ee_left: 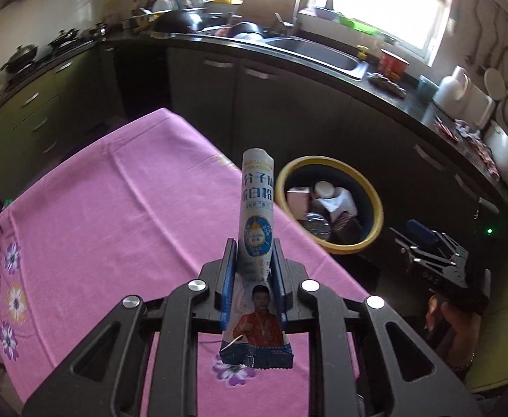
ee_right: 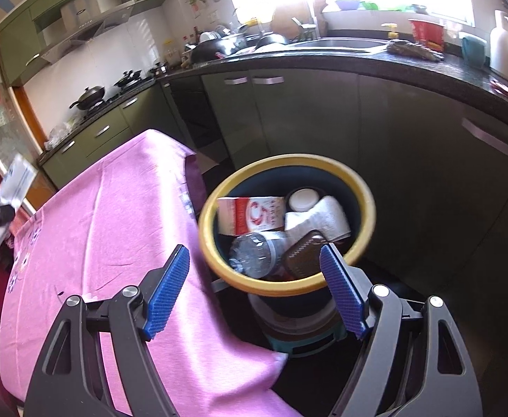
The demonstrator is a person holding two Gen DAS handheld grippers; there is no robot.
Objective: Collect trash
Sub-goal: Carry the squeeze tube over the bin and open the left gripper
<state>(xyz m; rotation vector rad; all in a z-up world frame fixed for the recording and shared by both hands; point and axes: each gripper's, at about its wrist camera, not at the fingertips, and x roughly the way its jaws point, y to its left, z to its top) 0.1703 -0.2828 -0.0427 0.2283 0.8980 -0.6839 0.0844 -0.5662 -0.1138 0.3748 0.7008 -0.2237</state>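
Note:
My left gripper (ee_left: 254, 248) is shut on a white and blue printed sachet (ee_left: 256, 208), which stands up between the blue pads above the pink tablecloth (ee_left: 115, 208). The same sachet (ee_right: 16, 180) shows blurred at the far left of the right wrist view. A yellow-rimmed bin (ee_left: 281, 173) stands off the table's right edge; it holds a red and white carton (ee_right: 250, 213), a clear bottle (ee_right: 254, 250), white paper and a brown piece. My right gripper (ee_right: 254, 259) hangs open over the bin's near rim (ee_right: 288, 286) with nothing between its fingers. In the left wrist view it shows dark at right (ee_left: 438, 260).
A dark counter (ee_right: 358, 60) with a sink (ee_left: 316, 52), pots, a red cup (ee_left: 391, 62) and jugs runs behind the bin. Grey-green cabinets stand below it. The bin rests on a low stool (ee_right: 302, 340). A person's hand (ee_left: 452, 323) holds the right gripper.

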